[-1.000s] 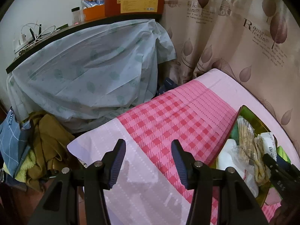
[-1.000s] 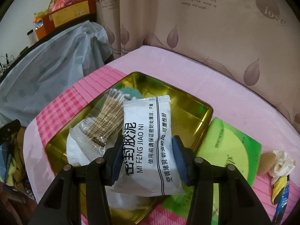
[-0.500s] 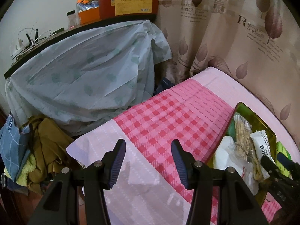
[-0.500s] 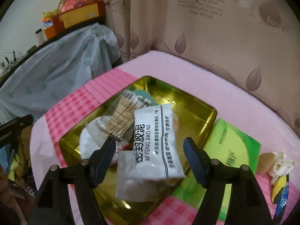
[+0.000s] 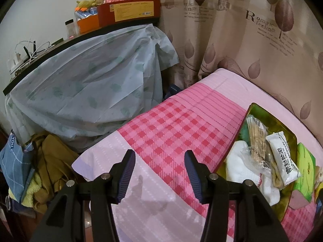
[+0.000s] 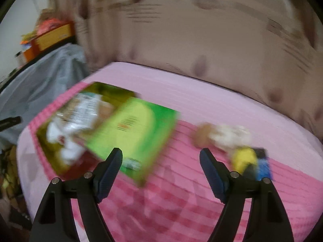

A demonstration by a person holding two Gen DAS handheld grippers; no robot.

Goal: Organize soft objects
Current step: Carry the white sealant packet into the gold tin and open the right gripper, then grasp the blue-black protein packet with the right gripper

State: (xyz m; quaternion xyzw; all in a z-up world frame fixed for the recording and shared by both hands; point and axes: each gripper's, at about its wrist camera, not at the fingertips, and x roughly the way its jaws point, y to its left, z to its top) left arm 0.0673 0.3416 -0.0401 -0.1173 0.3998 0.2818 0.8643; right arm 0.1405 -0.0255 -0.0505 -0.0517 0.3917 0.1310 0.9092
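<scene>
We see the left hand-held gripper (image 5: pixel 159 173) with its jaws apart and nothing between them, over the pink bed (image 5: pixel 171 125); the gold tin (image 5: pixel 282 125) holding the white packet (image 5: pixel 282 157) lies to its right. The right hand-held gripper (image 6: pixel 161 173) has its jaws opening on nothing, with the tin left of it and blurred.

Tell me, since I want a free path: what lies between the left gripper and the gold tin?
Only bare pink checked bedspread separates the left gripper from the gold tin, seen in the left wrist view.
</scene>
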